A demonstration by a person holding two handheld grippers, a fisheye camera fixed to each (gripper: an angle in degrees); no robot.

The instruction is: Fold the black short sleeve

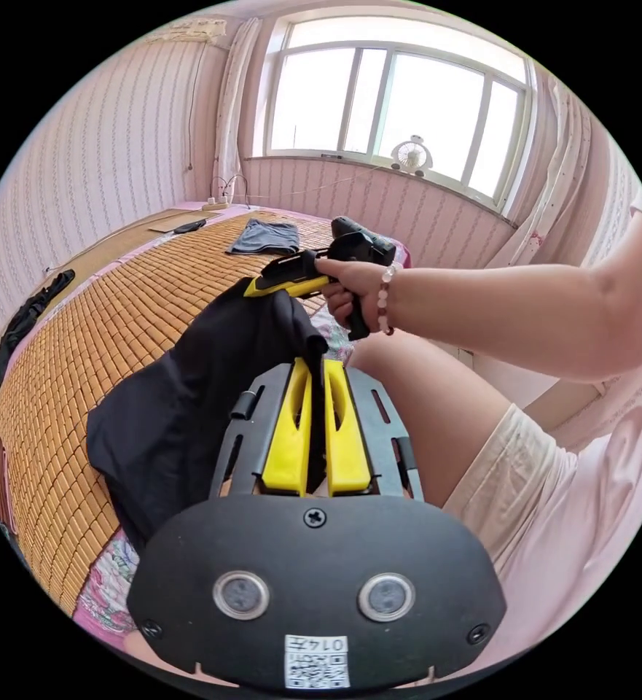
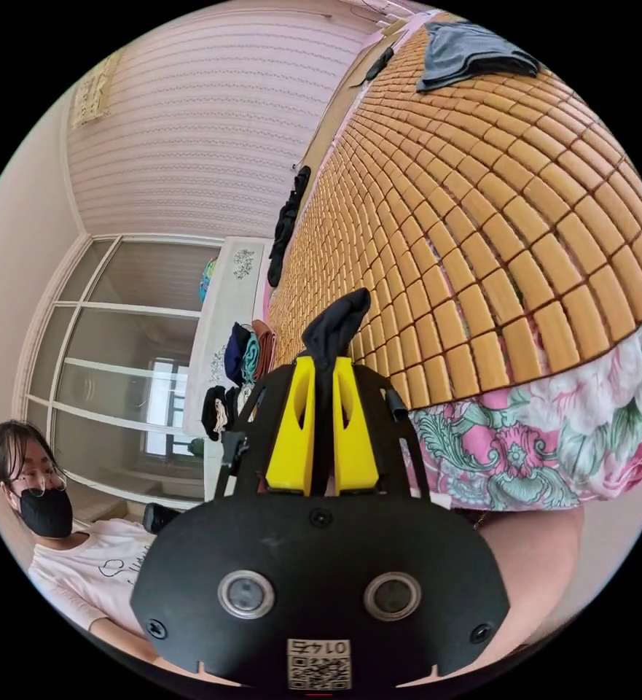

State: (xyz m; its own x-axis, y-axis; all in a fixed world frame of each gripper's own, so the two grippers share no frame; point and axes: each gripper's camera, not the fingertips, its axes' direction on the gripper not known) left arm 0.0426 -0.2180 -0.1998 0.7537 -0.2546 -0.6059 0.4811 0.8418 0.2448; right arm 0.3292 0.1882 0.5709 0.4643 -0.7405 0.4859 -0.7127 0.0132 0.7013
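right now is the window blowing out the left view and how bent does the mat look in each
Left gripper view: the window is overexposed white, yet the black shirt stays readable. Right gripper view: even light, and fisheye bulges the bamboo mat into a dome; sharp throughout.

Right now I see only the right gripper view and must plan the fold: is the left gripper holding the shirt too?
Observer: Yes, the left gripper is shut on the shirt.
Operator: Where is the rest of it?
Observer: It hangs from both grippers and drapes onto the mat.
Operator: How close are the two grips?
Observer: Close. The right gripper pinches the shirt just beyond the left one.
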